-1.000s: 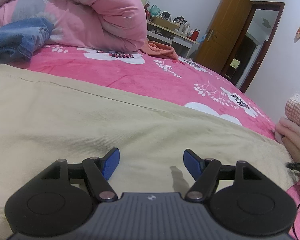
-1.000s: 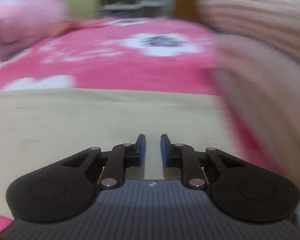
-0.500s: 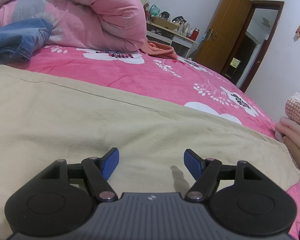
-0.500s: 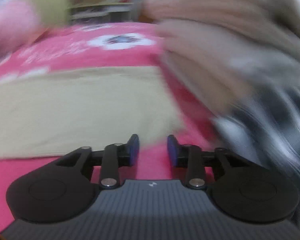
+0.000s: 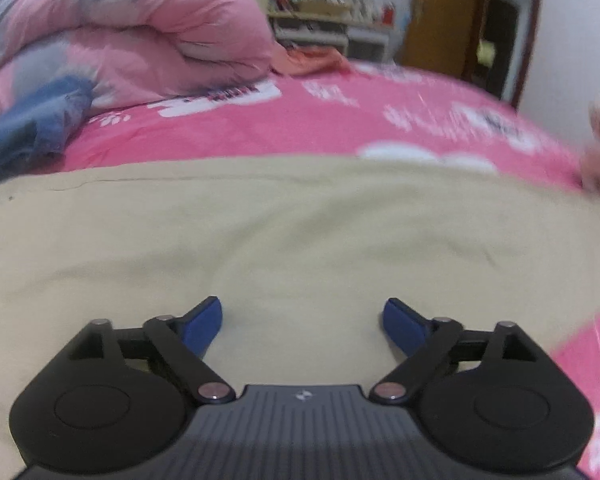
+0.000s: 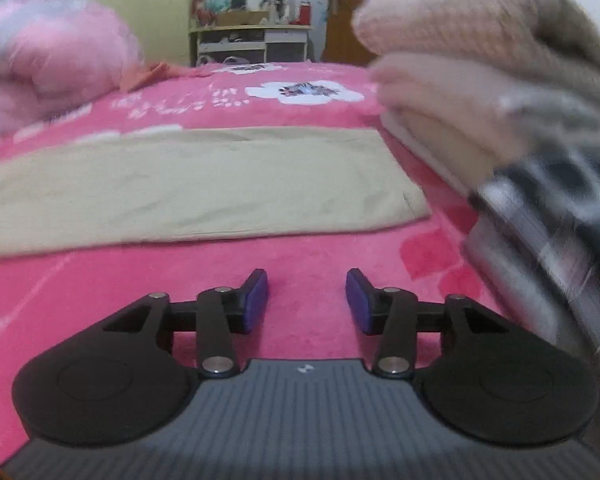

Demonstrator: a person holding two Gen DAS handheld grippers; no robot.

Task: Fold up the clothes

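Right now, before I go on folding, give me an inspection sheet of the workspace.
Surface: bed with pink flowered cover.
Job's things: beige garment lying flat, folded edge facing the right gripper; stack of folded clothes at right.
Clutter: rolled pink quilt; jeans; orange cloth.
Grippers: left gripper open, over the garment, empty; right gripper open, over bare cover short of the garment, empty.
Cables: nothing seen.
Surroundings: shelf crowded with items; wooden door.
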